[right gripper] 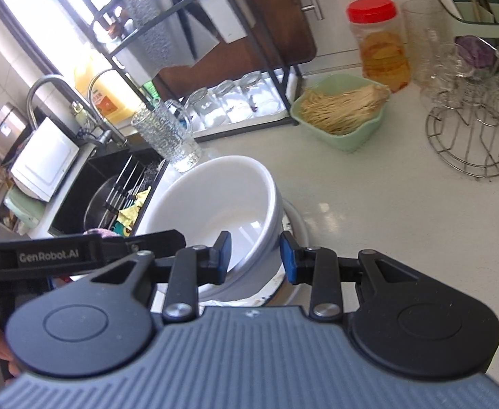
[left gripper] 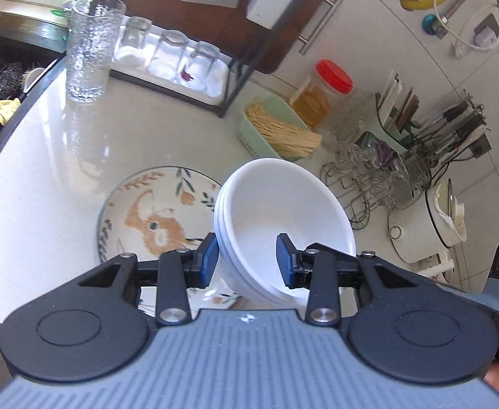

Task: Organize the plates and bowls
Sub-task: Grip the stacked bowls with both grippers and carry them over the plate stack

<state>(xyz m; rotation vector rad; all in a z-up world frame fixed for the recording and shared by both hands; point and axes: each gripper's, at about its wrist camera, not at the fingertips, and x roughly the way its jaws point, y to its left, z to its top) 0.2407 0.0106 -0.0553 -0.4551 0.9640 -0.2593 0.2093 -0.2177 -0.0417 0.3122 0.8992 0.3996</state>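
A stack of white bowls (left gripper: 283, 211) is tilted over a plate with a rabbit pattern (left gripper: 154, 218) on the counter. My left gripper (left gripper: 246, 260) is shut on the near rim of the stack, one pad outside and one inside. In the right wrist view the same bowls (right gripper: 215, 201) are tilted, and my right gripper (right gripper: 254, 257) is shut on their rim from the opposite side, one pad inside and one outside. The plate's rim (right gripper: 295, 225) shows under the bowls.
A tall textured glass (left gripper: 89, 51) stands near the sink (left gripper: 7, 68). A black rack with upturned glasses (left gripper: 171, 58), a green basket of sticks (left gripper: 276, 129), a red-lidded jar (left gripper: 324, 92), wire stands (right gripper: 471, 139) and a white cooker (left gripper: 426, 228) line the counter.
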